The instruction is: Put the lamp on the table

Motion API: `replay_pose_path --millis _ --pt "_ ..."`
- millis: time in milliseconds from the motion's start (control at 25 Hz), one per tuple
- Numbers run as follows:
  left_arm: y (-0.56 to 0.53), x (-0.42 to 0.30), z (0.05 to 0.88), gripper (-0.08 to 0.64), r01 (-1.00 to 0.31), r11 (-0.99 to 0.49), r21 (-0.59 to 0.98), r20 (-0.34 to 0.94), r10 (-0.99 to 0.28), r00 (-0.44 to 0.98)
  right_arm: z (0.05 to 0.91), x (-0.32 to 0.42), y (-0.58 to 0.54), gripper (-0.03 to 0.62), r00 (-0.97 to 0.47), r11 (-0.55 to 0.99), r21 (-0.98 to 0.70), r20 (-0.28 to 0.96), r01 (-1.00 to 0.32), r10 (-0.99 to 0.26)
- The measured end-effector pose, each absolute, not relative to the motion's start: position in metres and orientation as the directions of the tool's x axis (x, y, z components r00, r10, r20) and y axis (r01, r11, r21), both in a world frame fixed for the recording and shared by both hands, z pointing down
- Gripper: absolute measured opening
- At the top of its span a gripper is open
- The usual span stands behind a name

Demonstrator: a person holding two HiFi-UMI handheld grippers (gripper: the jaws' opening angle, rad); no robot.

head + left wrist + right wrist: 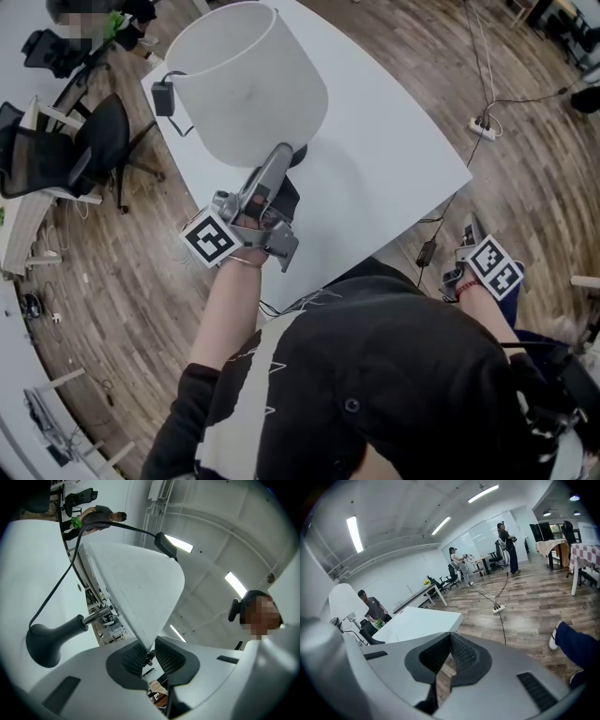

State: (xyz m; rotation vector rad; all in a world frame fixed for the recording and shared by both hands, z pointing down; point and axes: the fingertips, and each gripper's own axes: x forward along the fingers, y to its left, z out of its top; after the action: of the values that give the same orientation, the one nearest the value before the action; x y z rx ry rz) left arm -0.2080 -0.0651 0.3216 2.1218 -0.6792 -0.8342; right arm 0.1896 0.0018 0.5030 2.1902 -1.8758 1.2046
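The lamp has a wide white shade (248, 80) and a dark base (298, 155) that rests on the white table (384, 169). My left gripper (280, 153) is shut on the lower rim of the shade. In the left gripper view the shade's edge (136, 588) is pinched between the ribbed pads, and the dark base (47, 639) with its chrome stem sits on the tabletop at left. My right gripper (466, 227) hangs beside the table's right corner, over the floor. It is shut with nothing in it (449, 653).
The lamp's black cord (61, 573) carries an inline switch (165, 544), and a black adapter (162, 98) lies on the table's far left corner. Black office chairs (94, 150) stand left of the table. A power strip (483, 127) and cables lie on the wood floor.
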Motion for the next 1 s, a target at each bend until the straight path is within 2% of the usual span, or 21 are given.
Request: replay_pose_path --millis 1000 --pt "-0.056 -0.217 0.335 0.066 -0.207 -0.569 0.795 -0.353 -0.713 0.606 0.495 0.187 -0.001 0.017 -0.054 -0.233 -0.447 0.542 -0.864 -0.839"
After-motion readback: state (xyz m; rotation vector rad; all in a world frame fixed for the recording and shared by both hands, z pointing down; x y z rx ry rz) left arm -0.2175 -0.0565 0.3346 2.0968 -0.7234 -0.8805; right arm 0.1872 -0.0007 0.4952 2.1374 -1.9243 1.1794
